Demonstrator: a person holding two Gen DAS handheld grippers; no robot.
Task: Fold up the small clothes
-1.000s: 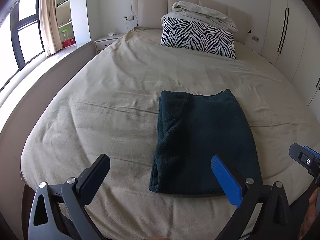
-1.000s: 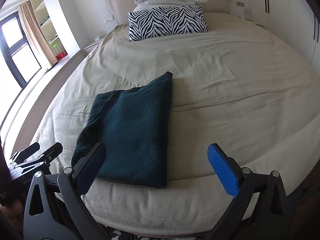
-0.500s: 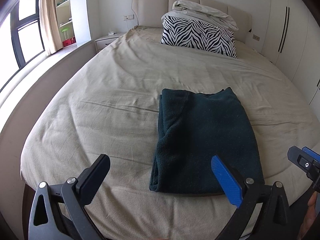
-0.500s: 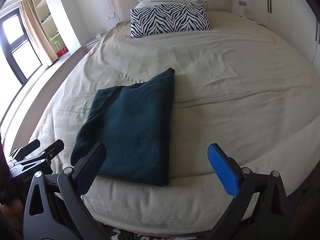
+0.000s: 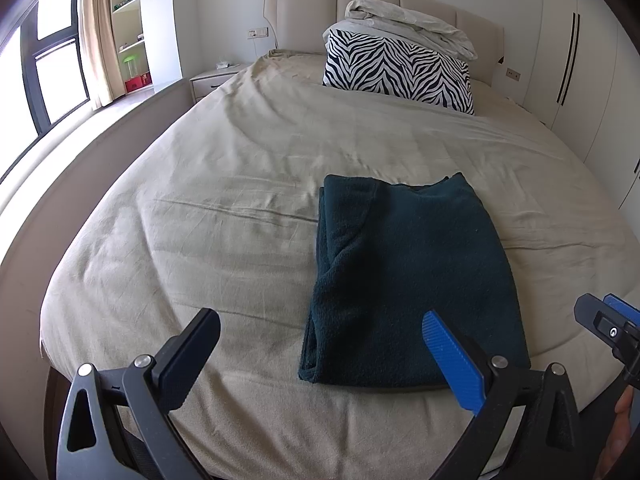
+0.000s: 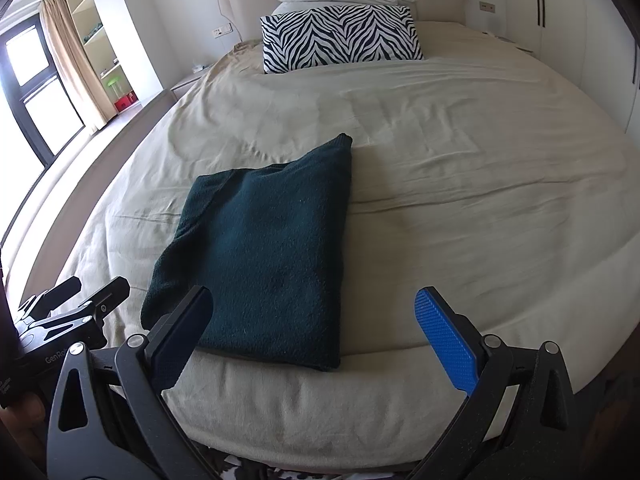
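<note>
A dark teal knitted garment (image 5: 408, 280) lies folded into a neat rectangle near the foot of the bed (image 5: 224, 208); in the right wrist view the same garment (image 6: 268, 256) sits left of centre. My left gripper (image 5: 320, 344) hangs open over the bed's front edge, its blue finger just in front of the garment's near edge, nothing between the fingers. My right gripper (image 6: 312, 320) is open too, its black finger overlapping the garment's near left corner in the image. Each gripper shows at the other view's edge: the right gripper (image 5: 608, 324) and the left gripper (image 6: 76, 308).
A zebra-striped pillow (image 5: 396, 70) with a rolled pale duvet (image 5: 408, 26) on top stands against the headboard. A nightstand (image 5: 216, 80) and a window (image 5: 52, 68) are at the left, white wardrobe doors (image 5: 580, 64) at the right. A hand (image 5: 618, 428) holds the right gripper.
Both grippers have drifted slightly, so the garment sits a little higher in each view. They stay open, and the garment has not moved on the bed.
</note>
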